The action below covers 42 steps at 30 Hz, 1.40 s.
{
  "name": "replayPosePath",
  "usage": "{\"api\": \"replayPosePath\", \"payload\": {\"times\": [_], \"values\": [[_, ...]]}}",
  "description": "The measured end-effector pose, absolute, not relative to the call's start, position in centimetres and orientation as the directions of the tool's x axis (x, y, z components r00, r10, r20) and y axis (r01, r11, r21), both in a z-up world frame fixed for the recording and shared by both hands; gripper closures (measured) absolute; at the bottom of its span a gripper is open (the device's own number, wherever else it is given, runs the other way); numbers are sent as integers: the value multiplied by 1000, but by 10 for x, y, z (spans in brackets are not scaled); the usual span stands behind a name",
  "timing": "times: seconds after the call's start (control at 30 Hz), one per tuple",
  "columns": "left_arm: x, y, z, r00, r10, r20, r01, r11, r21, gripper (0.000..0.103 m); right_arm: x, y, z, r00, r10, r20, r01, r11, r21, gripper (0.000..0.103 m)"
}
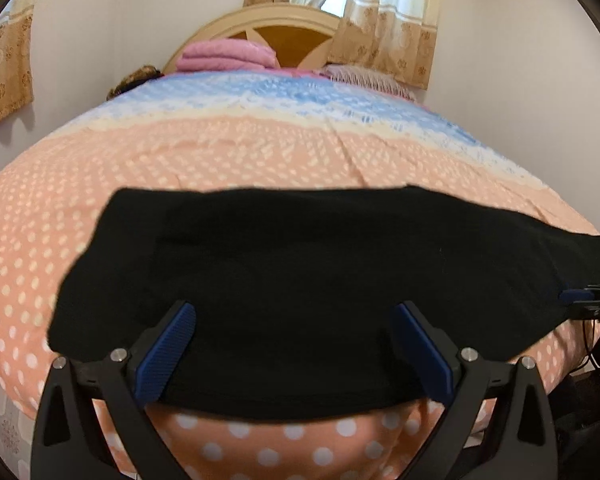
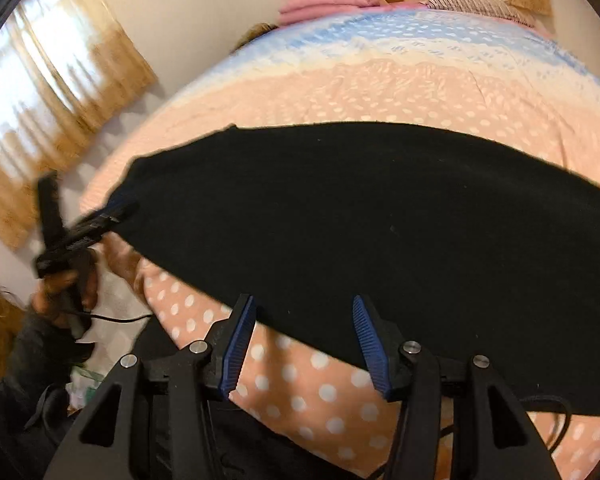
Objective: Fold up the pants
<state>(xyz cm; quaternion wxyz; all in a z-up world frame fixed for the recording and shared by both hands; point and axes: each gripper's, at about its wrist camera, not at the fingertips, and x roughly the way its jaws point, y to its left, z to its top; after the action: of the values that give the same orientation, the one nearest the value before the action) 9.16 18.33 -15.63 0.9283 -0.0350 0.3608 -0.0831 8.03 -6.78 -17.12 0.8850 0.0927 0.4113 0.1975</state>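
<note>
The black pants [image 1: 300, 280] lie flat on the polka-dot bedspread [image 1: 260, 152], near the edge of the bed where the person stands and well short of the headboard [image 1: 284, 36]. Their long axis runs across the bed, side to side, parallel to that near edge rather than toward the headboard; one end reaches out to the left, the other tapers to the right. Which end is the waist is hard to say, since the cloth is uniformly dark and the right wrist view is blurred.

The left gripper [image 1: 296, 344] hangs over the near hem with its jaws spread wide and nothing pinched between the blue pads. The right gripper [image 2: 304, 340] sits at the near hem further along, jaws about half apart, likewise gripping no cloth.

Laying the pants lengthwise along the near edge probably keeps both ends within reach, so each tool can take an end or a hem for the next fold. Both tools look freed from the cloth and poised just off the hem
</note>
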Motion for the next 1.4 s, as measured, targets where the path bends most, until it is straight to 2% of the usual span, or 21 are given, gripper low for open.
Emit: {"api": "replayPosePath", "payload": {"times": [0.13, 0.23, 0.37, 0.5, 0.6, 0.77, 0.87, 0.97, 1.07, 1.2, 1.3, 1.4], "values": [[87, 167, -143, 732, -196, -653, 159, 980, -116, 1, 72, -86, -157, 663, 389, -639, -211, 917, 339, 48], [86, 151, -130, 739, -230, -633, 200, 972, -120, 1, 67, -108, -143, 731, 253, -634, -103, 959, 264, 47], [88, 122, -120, 733, -276, -622, 263, 958, -115, 1, 54, -151, -123, 775, 143, -616, 1, 974, 227, 45], [93, 91, -116, 719, -309, -623, 315, 943, -105, 1, 39, -189, -116, 763, -115, -636, 184, 982, 42, 42], [99, 71, -119, 703, -310, -640, 329, 940, -95, 1, 38, -209, -125, 723, -200, -661, 250, 968, -20, 42], [109, 48, -129, 663, -315, -679, 346, 933, -96, 1, 46, -232, -149, 668, -219, -711, 284, 958, -28, 42], [109, 41, -139, 642, -308, -702, 346, 933, -93, 1, 39, -231, -158, 674, -244, -697, 263, 961, -83, 41], [108, 37, -148, 625, -307, -718, 334, 936, -109, 1, 39, -226, -161, 673, -245, -698, 244, 964, -103, 36], [103, 28, -152, 645, -271, -715, 329, 942, -60, 0, 39, -228, -163, 677, -233, -698, 227, 968, -104, 35], [102, 27, -151, 645, -267, -716, 325, 944, -59, 0, 35, -229, -159, 688, -212, -694, 217, 973, -82, 35], [102, 29, -150, 643, -275, -715, 325, 943, -70, 0, 27, -239, -151, 710, -172, -682, 231, 973, -5, 35], [102, 36, -147, 648, -281, -708, 326, 942, -75, 0, 7, -257, -138, 761, -156, -630, 263, 961, 80, 35]]}}
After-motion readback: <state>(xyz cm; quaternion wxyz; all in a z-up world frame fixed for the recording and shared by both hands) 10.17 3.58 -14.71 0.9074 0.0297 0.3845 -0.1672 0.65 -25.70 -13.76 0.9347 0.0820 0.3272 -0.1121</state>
